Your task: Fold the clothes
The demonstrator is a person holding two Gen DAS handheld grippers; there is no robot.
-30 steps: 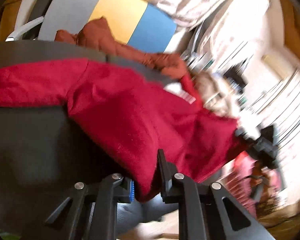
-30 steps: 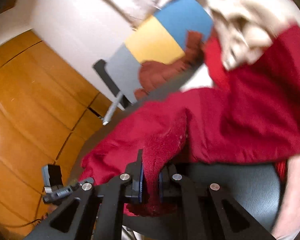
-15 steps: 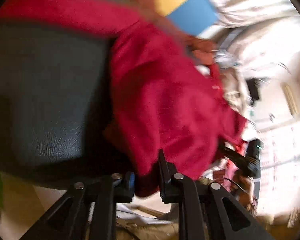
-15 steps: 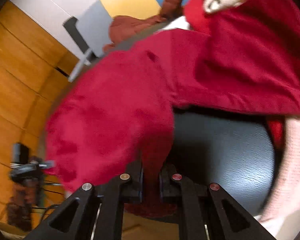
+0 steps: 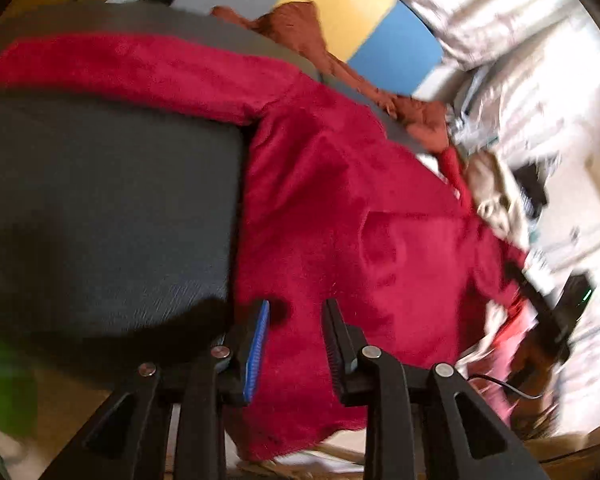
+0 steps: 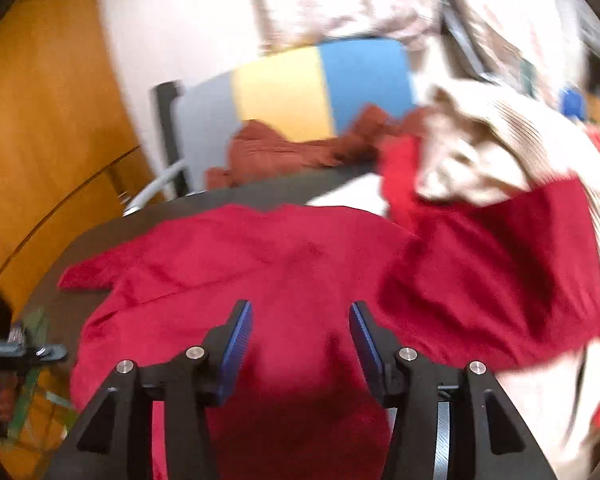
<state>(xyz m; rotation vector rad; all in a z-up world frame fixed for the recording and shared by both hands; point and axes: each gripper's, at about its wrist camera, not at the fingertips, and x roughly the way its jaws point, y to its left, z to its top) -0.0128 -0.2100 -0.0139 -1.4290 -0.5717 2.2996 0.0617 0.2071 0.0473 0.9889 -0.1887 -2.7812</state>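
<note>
The dark tabletop [image 5: 100,208] lies bare on the side away from the heap, open room for a gripper to come down. The red fleece [image 5: 340,220] spreads over the rest and hangs past the near edge. Behind it a rust-brown garment [image 6: 284,148] and a cream knit [image 6: 500,140] crowd the far rim, with a colour-blocked chair back [image 6: 300,84] standing close beyond, closing that side.

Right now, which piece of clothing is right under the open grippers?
The bright red fleece top, spread flat on the dark table. The rust-brown garment lies bunched further back, and the cream knit sweater sits to the right.
</note>
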